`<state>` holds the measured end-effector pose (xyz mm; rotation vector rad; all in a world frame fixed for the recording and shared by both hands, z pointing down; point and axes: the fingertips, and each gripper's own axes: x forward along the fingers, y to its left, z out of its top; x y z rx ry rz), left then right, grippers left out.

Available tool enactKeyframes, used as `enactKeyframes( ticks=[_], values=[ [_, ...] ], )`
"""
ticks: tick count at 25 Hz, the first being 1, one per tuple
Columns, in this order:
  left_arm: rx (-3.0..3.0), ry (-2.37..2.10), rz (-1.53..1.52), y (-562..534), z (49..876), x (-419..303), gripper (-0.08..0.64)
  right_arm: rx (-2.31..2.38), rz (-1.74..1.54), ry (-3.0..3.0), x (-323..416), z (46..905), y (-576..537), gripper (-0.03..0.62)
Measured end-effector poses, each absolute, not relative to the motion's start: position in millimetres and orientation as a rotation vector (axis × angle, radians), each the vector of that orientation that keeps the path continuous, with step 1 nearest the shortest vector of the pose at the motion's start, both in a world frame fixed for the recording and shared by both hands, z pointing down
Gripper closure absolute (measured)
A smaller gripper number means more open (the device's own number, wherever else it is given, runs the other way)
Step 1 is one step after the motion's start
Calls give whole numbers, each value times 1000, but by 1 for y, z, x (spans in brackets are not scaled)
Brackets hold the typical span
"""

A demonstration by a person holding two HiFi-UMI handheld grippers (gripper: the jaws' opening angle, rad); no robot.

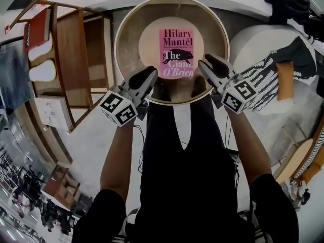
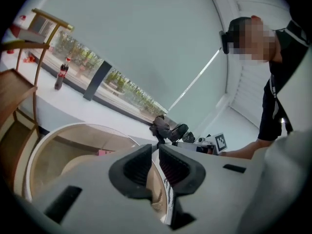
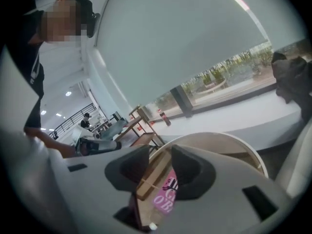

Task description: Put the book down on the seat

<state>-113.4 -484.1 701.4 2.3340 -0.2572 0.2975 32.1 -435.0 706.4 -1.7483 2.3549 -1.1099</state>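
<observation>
A pink paperback book point(image 1: 176, 52) lies flat, cover up, in the middle of the round, bowl-shaped seat point(image 1: 121, 29). My left gripper point(image 1: 152, 73) hovers at the seat's near left rim with its jaws shut and nothing between them. My right gripper point(image 1: 205, 64) is at the near right rim, open, apart from the book. In the right gripper view the gap between the jaws of the right gripper point(image 3: 161, 167) shows the book point(image 3: 165, 199) lying beyond on the seat point(image 3: 219, 138). In the left gripper view the left gripper point(image 2: 157, 152) points over the seat's rim point(image 2: 73, 128).
A wooden shelf unit point(image 1: 76, 59) with a red book point(image 1: 35, 29) stands left of the seat. A white round pouf point(image 1: 253, 42) with a striped cloth point(image 1: 268, 80) is at the right. A black bag point(image 1: 286, 1) lies on the window ledge; a cola bottle point(image 2: 59, 75) stands there too.
</observation>
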Motion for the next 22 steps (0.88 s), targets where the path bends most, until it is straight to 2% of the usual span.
enactKeyframes(
  ticks=[9,12,19,22],
  values=[
    [2210,-285,393,-476,815,-117,520,-1723,-1384,2311,25,818,-413,454],
    [2196,-311,424,-479,835,-119,463,-1728,-1432,2282,25,845,-407,454],
    [2146,-304,544,-471,874,-118,396,-1713,-1536,2215,20,884,-398,454],
    [2142,-315,577,-470,887,-116,342,-1719,-1571,2197,19,895,-396,451]
  ],
)
